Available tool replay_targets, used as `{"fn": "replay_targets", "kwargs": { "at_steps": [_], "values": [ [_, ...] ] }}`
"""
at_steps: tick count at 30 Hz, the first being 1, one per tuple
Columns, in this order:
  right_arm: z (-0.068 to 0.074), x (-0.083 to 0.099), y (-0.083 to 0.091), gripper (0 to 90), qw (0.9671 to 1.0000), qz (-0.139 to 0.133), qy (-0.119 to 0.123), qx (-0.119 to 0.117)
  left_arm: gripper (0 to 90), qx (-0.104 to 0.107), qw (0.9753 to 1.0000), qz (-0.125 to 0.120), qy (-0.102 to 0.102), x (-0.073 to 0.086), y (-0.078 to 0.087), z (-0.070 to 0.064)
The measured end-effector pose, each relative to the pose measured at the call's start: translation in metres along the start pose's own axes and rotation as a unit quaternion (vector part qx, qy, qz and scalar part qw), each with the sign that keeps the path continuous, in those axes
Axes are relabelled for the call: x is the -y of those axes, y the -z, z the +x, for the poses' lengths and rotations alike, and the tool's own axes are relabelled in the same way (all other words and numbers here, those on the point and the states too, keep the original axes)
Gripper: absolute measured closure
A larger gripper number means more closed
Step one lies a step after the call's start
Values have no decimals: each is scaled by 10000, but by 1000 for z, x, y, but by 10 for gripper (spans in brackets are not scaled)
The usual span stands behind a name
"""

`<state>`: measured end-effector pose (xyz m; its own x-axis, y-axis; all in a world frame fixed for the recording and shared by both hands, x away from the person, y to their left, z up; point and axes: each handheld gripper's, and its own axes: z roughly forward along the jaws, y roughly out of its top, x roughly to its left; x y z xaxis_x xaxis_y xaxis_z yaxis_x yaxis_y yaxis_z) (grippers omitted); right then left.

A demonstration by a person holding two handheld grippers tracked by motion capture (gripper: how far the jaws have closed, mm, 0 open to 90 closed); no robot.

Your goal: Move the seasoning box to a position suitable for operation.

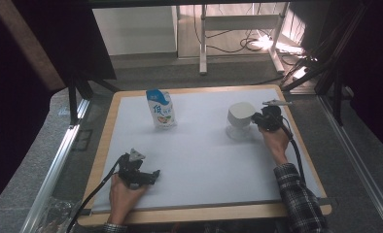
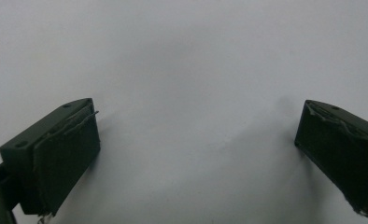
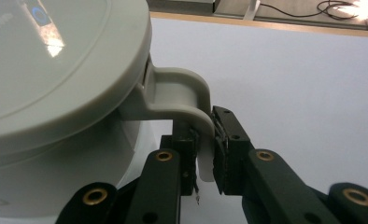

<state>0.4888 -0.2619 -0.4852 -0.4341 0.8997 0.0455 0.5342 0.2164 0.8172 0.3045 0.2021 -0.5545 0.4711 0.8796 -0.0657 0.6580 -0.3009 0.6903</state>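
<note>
At the table's far right, the right gripper (image 1: 263, 120) is clamped on the handle (image 3: 191, 100) of the white jug (image 1: 240, 116), which stands on the grey mat (image 1: 204, 160). Near the front left edge, the left gripper (image 1: 148, 176) is held with jaws wide apart and nothing between them. A milk pouch (image 1: 161, 108) is seen upright, well apart.

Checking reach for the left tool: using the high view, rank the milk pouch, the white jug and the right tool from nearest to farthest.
From the left tool:
1. Milk pouch, standing at the mat's far left.
2. White jug, far right.
3. Right tool, clamped on the jug's handle, just beyond it.
</note>
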Motion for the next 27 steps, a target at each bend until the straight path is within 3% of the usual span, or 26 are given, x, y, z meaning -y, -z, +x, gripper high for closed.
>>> {"fn": "replay_targets", "kwargs": {
  "at_steps": [4, 9, 27],
  "values": [
    [9, 0, 9, 801, 9999, -21, 115, -39, 0, -1, 10000, 2, -2, 0, 0, 0],
    [19, 4, 20, 801, 9998, -77, 76, -186, 0, -1, 10000, 3, -4, 0, 0, 0],
    [45, 33, 52, 798, 9995, 7, 167, -259, 0, -2, 10000, 6, -5, 0, 0, 0]
  ]
}}
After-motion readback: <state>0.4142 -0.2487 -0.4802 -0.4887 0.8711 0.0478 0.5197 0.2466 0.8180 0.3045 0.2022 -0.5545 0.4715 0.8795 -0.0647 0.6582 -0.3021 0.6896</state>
